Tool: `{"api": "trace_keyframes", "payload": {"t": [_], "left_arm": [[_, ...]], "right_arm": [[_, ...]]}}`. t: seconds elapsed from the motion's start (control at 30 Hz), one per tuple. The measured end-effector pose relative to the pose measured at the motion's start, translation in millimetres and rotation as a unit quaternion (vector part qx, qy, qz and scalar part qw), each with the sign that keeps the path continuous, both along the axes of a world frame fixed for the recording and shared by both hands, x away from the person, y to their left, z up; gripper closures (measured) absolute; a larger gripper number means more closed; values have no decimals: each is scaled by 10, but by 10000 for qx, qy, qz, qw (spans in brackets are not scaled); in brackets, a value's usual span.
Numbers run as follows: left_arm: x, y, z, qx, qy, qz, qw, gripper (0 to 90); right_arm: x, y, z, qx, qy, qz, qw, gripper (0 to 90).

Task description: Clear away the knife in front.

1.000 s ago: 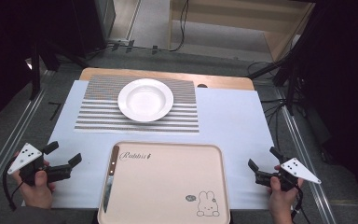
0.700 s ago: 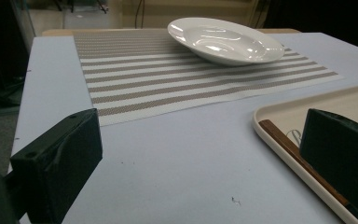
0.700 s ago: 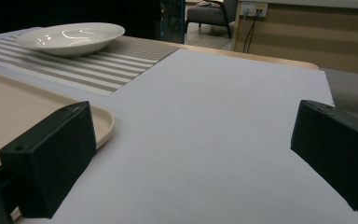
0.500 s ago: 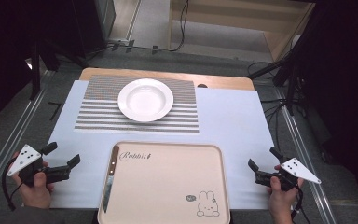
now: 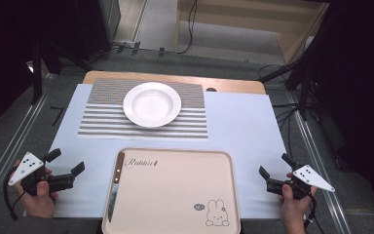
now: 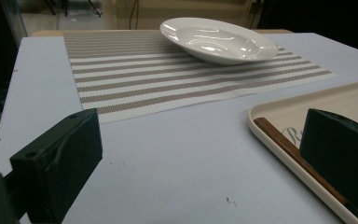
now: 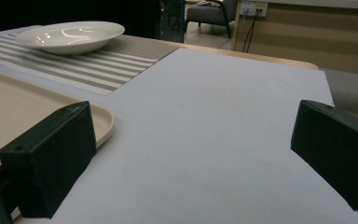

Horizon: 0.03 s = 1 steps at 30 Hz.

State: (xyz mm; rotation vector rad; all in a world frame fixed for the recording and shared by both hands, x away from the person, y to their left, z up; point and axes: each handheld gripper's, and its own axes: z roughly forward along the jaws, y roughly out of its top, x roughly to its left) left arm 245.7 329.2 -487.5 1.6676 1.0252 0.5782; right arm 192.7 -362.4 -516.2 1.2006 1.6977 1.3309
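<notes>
A white plate [image 5: 152, 104] sits on a striped placemat [image 5: 97, 122] at the far middle of the table. Nearer me lies a beige tray [image 5: 175, 195] with a rabbit drawing. A knife [image 5: 115, 183] with a wooden handle lies along the tray's left edge. My left gripper [image 5: 68, 161] is held open just left of the tray, with nothing between its jaws. At the tray's right, my right gripper [image 5: 273, 164] is open too and empty. The left gripper view shows the knife handle [image 6: 279, 142], the tray rim [image 6: 345, 100] and the plate [image 6: 219, 39] beyond my left gripper [image 6: 200, 158].
A pale blue sheet [image 5: 243, 126] covers the table under the placemat and tray. Wooden table edge [image 5: 233, 85] shows at the back. Cables [image 5: 277, 73] and dark stands sit on the floor beyond. The right gripper view shows the plate [image 7: 70, 35] and tray corner [image 7: 100, 119].
</notes>
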Motion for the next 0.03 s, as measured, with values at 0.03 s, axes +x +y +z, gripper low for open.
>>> {"api": "trace_keyframes", "payload": {"t": [0.03], "left_arm": [[3, -2, -1, 19, -2, 13, 10000, 0]], "right_arm": [[0, 0, 0, 0, 0, -1, 10000, 0]]}}
